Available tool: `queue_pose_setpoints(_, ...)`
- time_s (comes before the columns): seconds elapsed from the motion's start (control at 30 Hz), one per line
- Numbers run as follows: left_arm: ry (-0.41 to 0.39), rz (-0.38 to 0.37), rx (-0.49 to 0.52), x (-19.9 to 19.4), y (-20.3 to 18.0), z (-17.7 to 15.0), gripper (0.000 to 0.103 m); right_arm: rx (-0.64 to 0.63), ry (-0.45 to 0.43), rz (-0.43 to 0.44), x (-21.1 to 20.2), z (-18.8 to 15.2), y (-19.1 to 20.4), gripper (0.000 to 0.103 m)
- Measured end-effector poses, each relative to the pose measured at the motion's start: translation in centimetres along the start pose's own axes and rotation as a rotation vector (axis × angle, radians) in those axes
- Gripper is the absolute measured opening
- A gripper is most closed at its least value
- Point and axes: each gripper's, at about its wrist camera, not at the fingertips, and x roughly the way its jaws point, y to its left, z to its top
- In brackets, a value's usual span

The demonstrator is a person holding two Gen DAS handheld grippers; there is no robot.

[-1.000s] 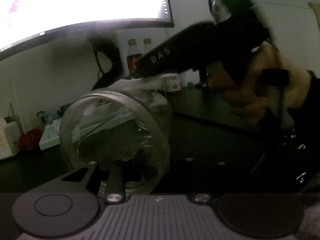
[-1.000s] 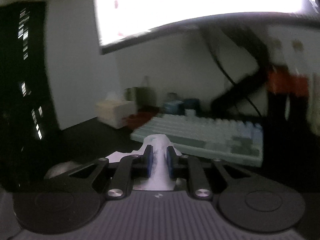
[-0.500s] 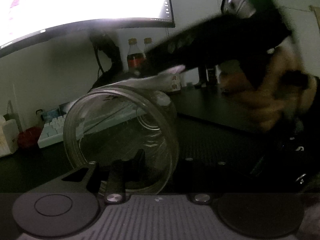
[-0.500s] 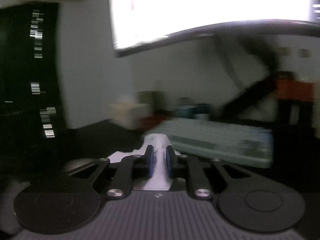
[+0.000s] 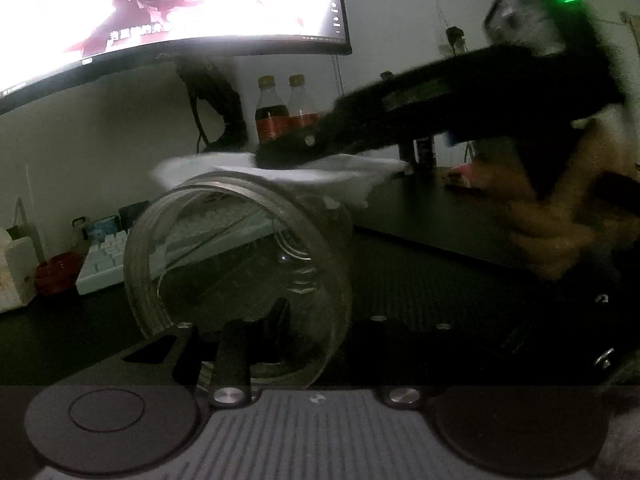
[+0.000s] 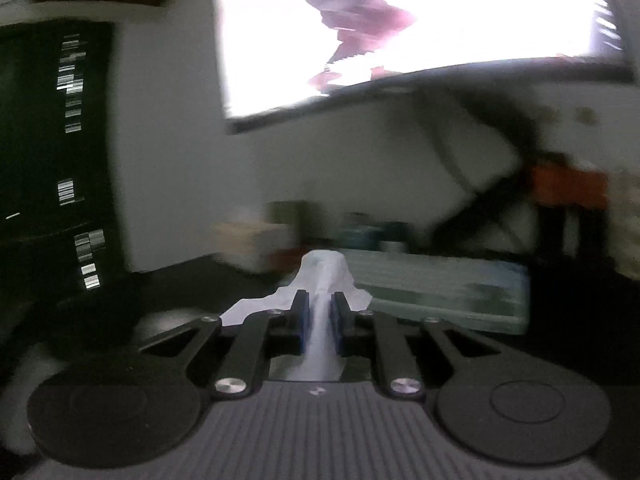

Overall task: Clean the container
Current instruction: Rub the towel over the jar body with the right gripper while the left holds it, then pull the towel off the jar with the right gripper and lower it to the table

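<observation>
Holding the glass jar (image 5: 236, 280) tipped on its side, my left gripper (image 5: 256, 332) has its jaws drawn close on the jar's wall near the base, one finger showing through the glass, mouth facing away above the dark desk (image 5: 420, 280). My right gripper (image 6: 319, 320) has its blue pads nearly together, pinching a white tissue (image 6: 324, 276); in the left view that tissue (image 5: 320, 172) lies along the jar's upper side. To wipe well, I judge I should keep the jar still, press lightly so the thin paper doesn't tear, and sweep along the curve toward the rim. The keyboard (image 6: 432, 292) sits behind, well apart.
</observation>
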Motion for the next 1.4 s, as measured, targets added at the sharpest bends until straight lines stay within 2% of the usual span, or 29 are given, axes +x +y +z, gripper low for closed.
queue_pose_setpoints(0.13,0.001,-0.006,-0.003,-0.1,0.1,0.1,0.023,0.054,-0.013,0.039,-0.3,-0.2,-0.1,0.016)
queue_pose_setpoints(0.2,0.002,-0.009,-0.012,-0.1,0.2,0.1,0.023,0.058,-0.024,0.127,-1.0,-0.5,0.8,0.016)
queue_pose_setpoints(0.27,0.002,-0.011,-0.017,-0.2,0.3,0.1,0.023,0.009,-0.044,0.199,-2.0,-1.1,2.1,0.016)
queue_pose_setpoints(0.3,0.001,-0.01,-0.019,-0.2,0.3,0.1,0.024,-0.032,-0.056,0.201,-2.2,-1.3,2.6,0.016)
queue_pose_setpoints(0.4,0.0,-0.002,-0.02,-0.2,0.3,0.0,0.026,-0.056,-0.044,0.147,-2.1,-1.0,2.0,0.015)
queue_pose_setpoints(0.5,0.002,0.001,-0.026,-0.2,0.4,0.0,0.029,0.029,-0.004,0.006,-0.8,-0.4,-0.7,0.017)
queue_pose_setpoints(0.53,0.003,0.004,-0.025,-0.2,0.5,0.1,0.031,0.058,0.006,-0.013,-0.6,-0.3,-1.3,0.016)
queue_pose_setpoints(0.63,0.003,-0.002,-0.031,-0.2,0.7,0.1,0.031,0.056,0.012,0.035,-1.2,-0.6,-0.6,0.015)
queue_pose_setpoints(0.73,0.005,-0.004,-0.031,-0.1,0.8,0.1,0.032,-0.03,0.019,0.145,-2.2,-1.1,2.2,0.015)
queue_pose_setpoints(0.8,0.003,0.004,-0.025,-0.1,0.7,0.1,0.033,-0.086,0.022,0.172,-2.5,-1.4,3.5,0.015)
queue_pose_setpoints(0.9,0.002,0.012,-0.025,-0.1,0.7,0.1,0.035,-0.066,0.032,0.155,-1.9,-1.2,2.8,0.015)
queue_pose_setpoints(1.03,-0.001,0.021,-0.021,-0.1,0.7,0.1,0.039,0.026,0.049,0.036,-0.7,-0.8,-0.3,0.015)
queue_pose_setpoints(1.13,0.001,0.021,-0.022,-0.1,0.8,0.1,0.039,0.083,0.066,0.033,-0.7,-0.6,-1.0,0.013)
queue_pose_setpoints(1.17,0.003,0.018,-0.027,-0.1,0.9,0.1,0.039,0.063,0.069,0.046,-1.0,-0.7,-0.4,0.013)
queue_pose_setpoints(1.27,0.003,0.018,-0.031,-0.1,0.9,0.1,0.039,-0.013,0.091,0.204,-1.6,-1.5,1.9,0.013)
queue_pose_setpoints(1.37,0.002,0.028,-0.021,-0.2,0.8,0.1,0.04,-0.096,0.097,0.24,-1.9,-1.9,3.5,0.012)
queue_pose_setpoints(1.4,0.001,0.032,-0.019,-0.1,0.7,0.1,0.041,-0.084,0.098,0.237,-1.7,-1.8,3.1,0.009)
